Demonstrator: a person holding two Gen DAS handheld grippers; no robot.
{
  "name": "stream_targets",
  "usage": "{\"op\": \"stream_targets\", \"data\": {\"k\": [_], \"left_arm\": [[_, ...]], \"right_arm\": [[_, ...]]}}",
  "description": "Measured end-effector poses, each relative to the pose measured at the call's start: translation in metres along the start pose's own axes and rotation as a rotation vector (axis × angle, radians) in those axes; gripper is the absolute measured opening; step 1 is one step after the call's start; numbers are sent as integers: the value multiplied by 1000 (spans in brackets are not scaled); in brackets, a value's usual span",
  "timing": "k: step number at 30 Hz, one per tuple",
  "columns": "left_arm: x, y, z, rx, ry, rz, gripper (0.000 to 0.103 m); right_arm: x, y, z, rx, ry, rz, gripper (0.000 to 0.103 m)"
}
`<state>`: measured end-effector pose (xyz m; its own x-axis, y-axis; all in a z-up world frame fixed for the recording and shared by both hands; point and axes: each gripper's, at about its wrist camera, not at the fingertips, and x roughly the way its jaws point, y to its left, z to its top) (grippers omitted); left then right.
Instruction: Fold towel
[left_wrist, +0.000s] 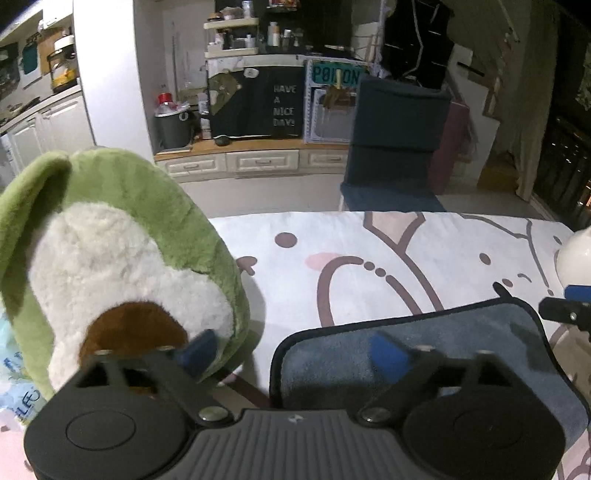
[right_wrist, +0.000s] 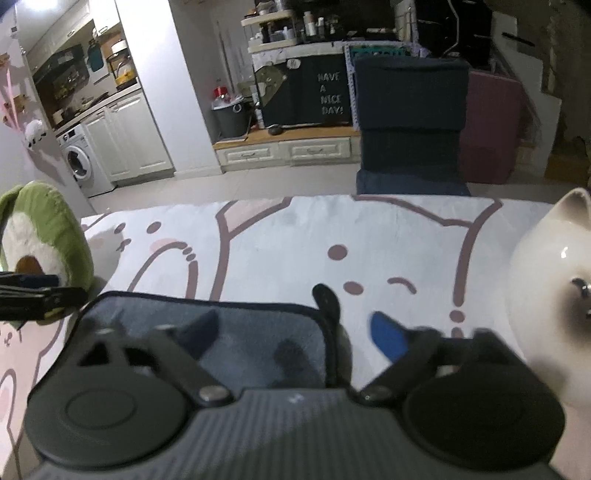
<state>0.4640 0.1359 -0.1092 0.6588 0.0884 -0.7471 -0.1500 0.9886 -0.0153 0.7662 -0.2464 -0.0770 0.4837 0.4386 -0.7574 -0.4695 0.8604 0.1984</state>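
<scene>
While the left wrist view shows the left claw (left_wrist: 293, 354) spread wide and gripping nothing, the grey towel (left_wrist: 424, 343) lies flat in the lower right of the frame on the printed worktop (left_wrist: 406, 240), its left edge between the blue fingertips. An avocado plush (left_wrist: 110, 258) crowds the left (keep clear of it).

Right wrist view: right claw (right_wrist: 291, 334) also wide, empty, straddling the towel's right edge (right_wrist: 328, 332); a black loop (right_wrist: 327, 299) sits at that corner, a cat figurine (right_wrist: 550, 280) at far right. Best practice: pinch both near corners evenly before lifting.
</scene>
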Motion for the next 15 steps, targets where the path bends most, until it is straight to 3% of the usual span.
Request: {"op": "stream_targets", "data": {"k": [2, 5, 15], "left_arm": [[-3, -1, 0, -6, -1, 9, 99], [-6, -3, 1, -14, 4, 12, 103], [-22, -10, -6, -14, 3, 8, 103]], "right_arm": [[-1, 0, 0, -10, -8, 1, 103], [-3, 2, -2, -22, -10, -5, 103], [-22, 8, -6, -33, -8, -13, 103]]}}
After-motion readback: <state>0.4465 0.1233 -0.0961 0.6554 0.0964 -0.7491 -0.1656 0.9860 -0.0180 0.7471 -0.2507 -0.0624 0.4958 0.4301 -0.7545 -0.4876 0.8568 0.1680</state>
